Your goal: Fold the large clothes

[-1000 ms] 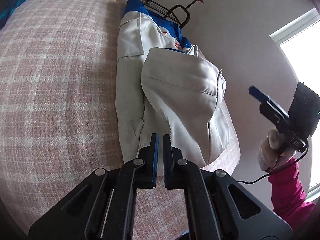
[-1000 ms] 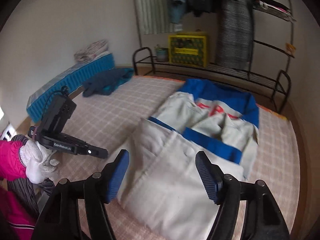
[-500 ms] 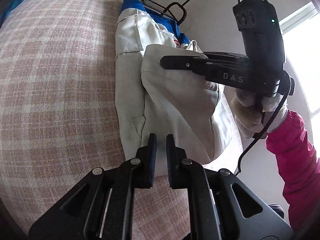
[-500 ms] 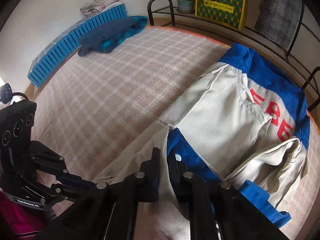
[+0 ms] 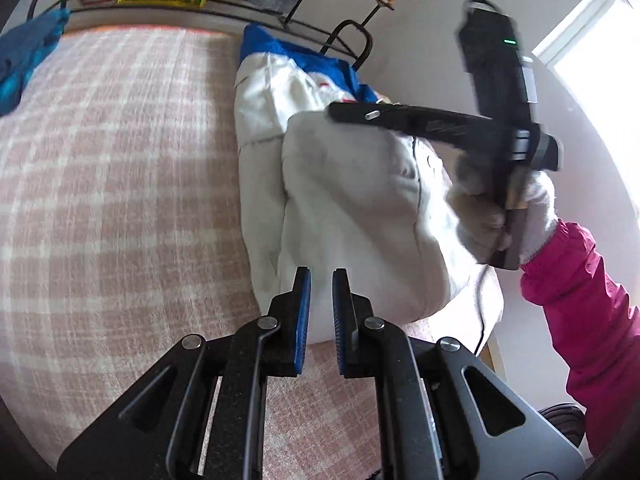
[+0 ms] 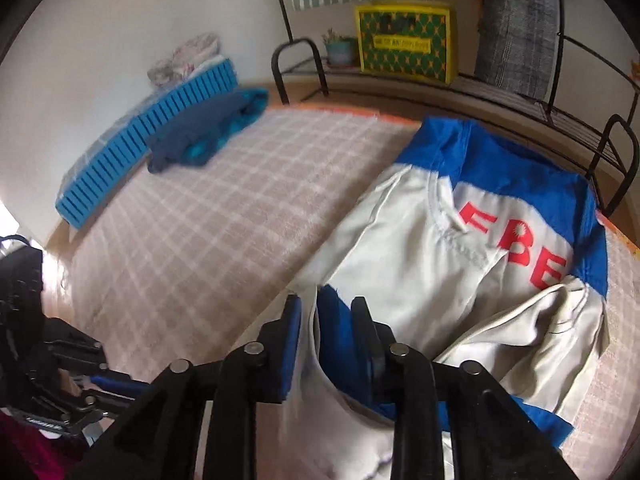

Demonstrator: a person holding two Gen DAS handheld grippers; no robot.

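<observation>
Jacket (image 6: pixel 404 264), white and blue, on checked bed cover (image 6: pixel 224 216). Left gripper (image 5: pixel 318 284) almost closed, empty. Right gripper (image 6: pixel 325 312) just reopening, jaws loosely around blue-lined jacket edge.

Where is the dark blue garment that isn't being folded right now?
In the right wrist view the dark blue garment lies at the bed's far left corner, against the blue ribbed mat, well apart from the white jacket.

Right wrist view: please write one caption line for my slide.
Right gripper open around the jacket edge on the checked bed.
</observation>
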